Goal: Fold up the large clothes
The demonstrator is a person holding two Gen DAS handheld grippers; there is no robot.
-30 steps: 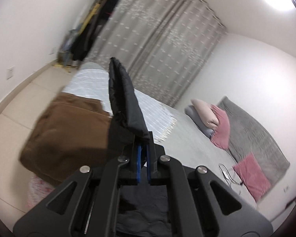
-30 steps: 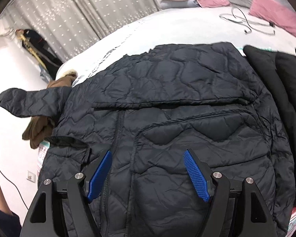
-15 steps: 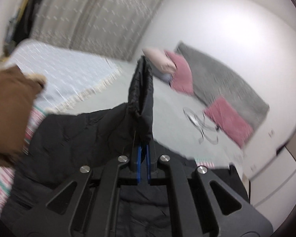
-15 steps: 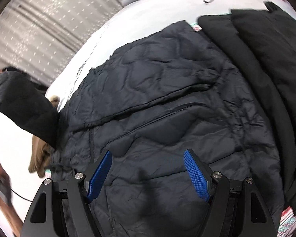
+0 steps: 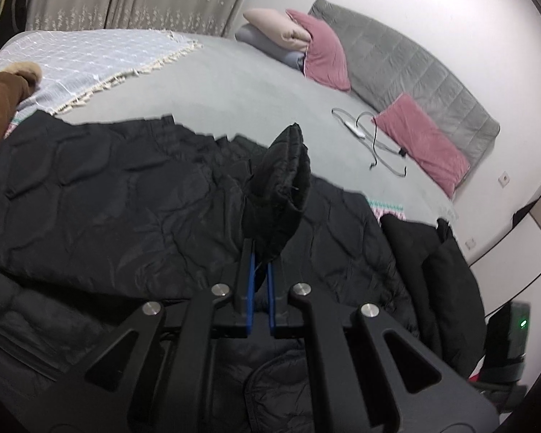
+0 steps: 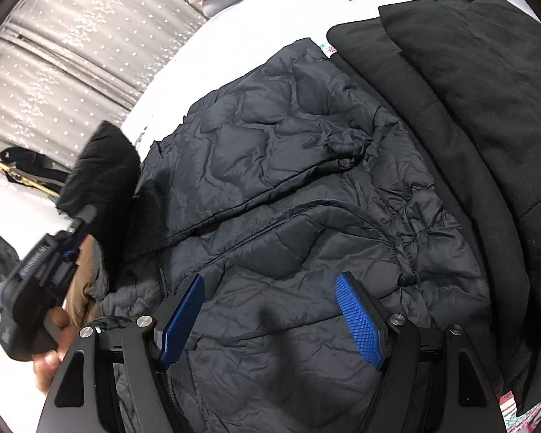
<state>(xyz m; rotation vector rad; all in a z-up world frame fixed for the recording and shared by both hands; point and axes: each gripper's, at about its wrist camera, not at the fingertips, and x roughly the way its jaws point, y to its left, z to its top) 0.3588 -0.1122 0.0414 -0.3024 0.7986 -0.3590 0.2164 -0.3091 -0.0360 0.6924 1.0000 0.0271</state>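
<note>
Item: dark navy quilted puffer jacket (image 6: 288,216), spread front-up across the near part of the grey-sheeted bed (image 5: 234,86), zip running toward the near edge, one sleeve already laid across the chest. Left claw (image 5: 259,270): blue pads pinched tight on the elasticated cuff of the other sleeve (image 5: 281,180), which stands up bunched above the jacket body; in the right wrist view this claw (image 6: 74,227) sits at the left edge of the jacket with a hand (image 6: 54,339) around its handle. Right claw (image 6: 270,310): jaws spread wide, holding nothing, hovering over the lower front panel. Adjacent: folded black coat (image 6: 469,90) touching the jacket's right side; brown garment (image 5: 0,93) at the far left; pale fringed blanket (image 5: 90,57); pink cushions (image 5: 324,54) and a charging cable (image 5: 371,137) at the far end. Risks, as judged: the slick fabric may slip from so small a bite on the cuff; the sleeve may land twisted or overshoot onto the black coat; with the right claw not pinning the body, dragging the sleeve could shift the whole jacket and undo the first fold.
</note>
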